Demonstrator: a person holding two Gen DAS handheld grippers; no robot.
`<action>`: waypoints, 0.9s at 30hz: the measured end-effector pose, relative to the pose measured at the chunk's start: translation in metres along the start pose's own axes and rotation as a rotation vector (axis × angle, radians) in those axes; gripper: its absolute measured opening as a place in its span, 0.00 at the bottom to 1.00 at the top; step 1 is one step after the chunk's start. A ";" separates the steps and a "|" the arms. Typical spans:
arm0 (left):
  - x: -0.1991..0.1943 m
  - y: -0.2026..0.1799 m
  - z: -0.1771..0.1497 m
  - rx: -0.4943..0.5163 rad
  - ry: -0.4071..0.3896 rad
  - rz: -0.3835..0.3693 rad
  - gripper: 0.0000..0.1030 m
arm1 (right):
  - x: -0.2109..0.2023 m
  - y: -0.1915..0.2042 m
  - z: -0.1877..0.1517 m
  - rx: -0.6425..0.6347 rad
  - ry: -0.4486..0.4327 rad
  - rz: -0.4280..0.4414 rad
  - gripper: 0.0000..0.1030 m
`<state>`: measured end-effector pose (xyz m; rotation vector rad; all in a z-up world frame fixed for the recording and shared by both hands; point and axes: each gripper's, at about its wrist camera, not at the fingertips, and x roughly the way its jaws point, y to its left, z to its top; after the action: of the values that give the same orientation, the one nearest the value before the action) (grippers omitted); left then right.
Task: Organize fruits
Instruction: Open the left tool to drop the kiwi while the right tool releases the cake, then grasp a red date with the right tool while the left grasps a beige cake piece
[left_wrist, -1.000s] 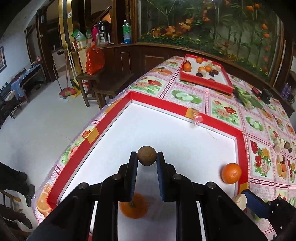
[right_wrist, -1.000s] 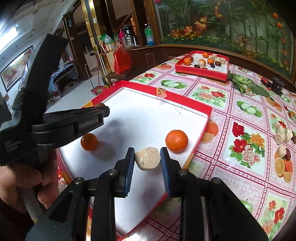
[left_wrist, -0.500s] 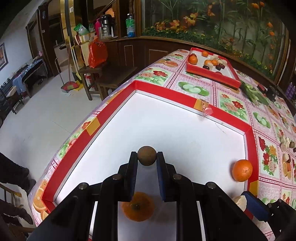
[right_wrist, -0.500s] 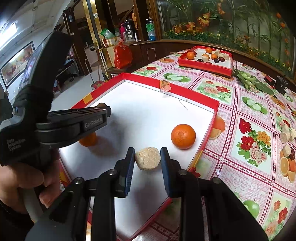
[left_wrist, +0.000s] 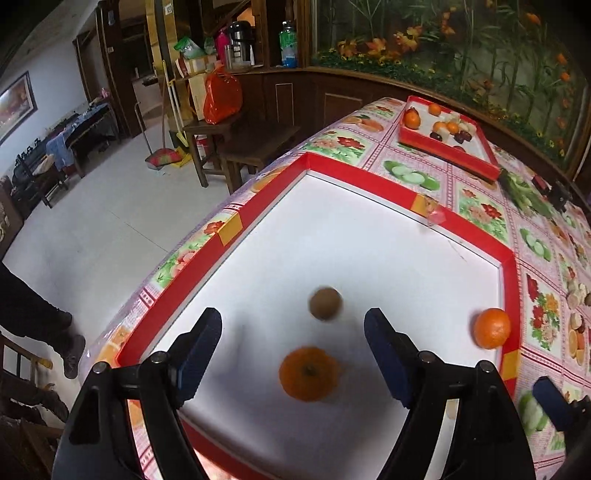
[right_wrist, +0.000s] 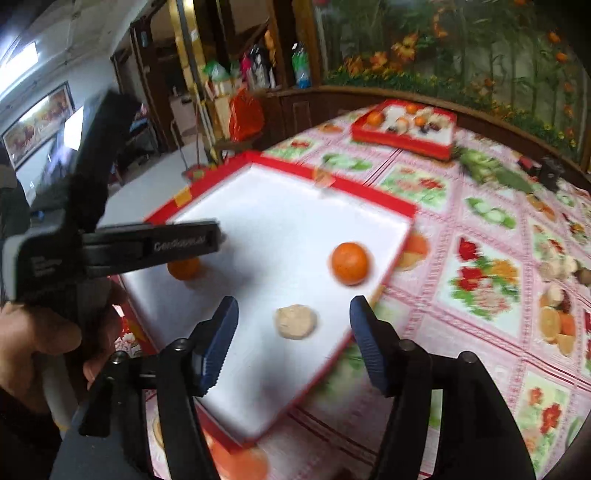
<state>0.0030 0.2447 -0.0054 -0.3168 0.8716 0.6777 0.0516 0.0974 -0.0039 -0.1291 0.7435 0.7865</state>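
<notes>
Both grippers hang over the near tray (left_wrist: 509, 280), a white-floored box with a red rim that sits on the flowered bench (right_wrist: 480, 280). The left gripper (left_wrist: 293, 341) has its fingers wide apart and holds nothing; a small brown fruit (left_wrist: 325, 303) shows between and just beyond them, blurred, so whether it is resting on the tray floor or dropping onto it cannot be told. An orange (left_wrist: 309, 373) with its stem up lies nearer, also within the gap.

The right gripper (right_wrist: 293, 330) is likewise spread and empty — a pale, rough lump (right_wrist: 295, 321) lies on the white floor between its fingers, close to the tray's near right rim. A second orange (right_wrist: 349, 263) sits further in, beside the right rim.

The fruits in this tray are well apart from one another, which suggests each gets its own spot rather than a pile. Far across the bench a smaller red tray (left_wrist: 448, 146) carries mixed fruit, likely the supply. With both pairs of fingers free, the sensible next step is probably to go for more pieces there.
</notes>
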 end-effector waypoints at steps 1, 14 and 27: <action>-0.006 -0.003 -0.002 -0.007 -0.009 -0.016 0.77 | -0.011 -0.009 -0.002 0.016 -0.023 -0.007 0.63; -0.054 -0.155 -0.045 0.276 -0.084 -0.284 0.77 | -0.068 -0.222 -0.051 0.292 -0.002 -0.383 0.59; -0.032 -0.205 -0.050 0.343 -0.025 -0.311 0.77 | -0.009 -0.264 -0.014 0.208 0.096 -0.389 0.42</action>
<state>0.0939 0.0521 -0.0136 -0.1297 0.8743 0.2373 0.2197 -0.1018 -0.0509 -0.1192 0.8543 0.3327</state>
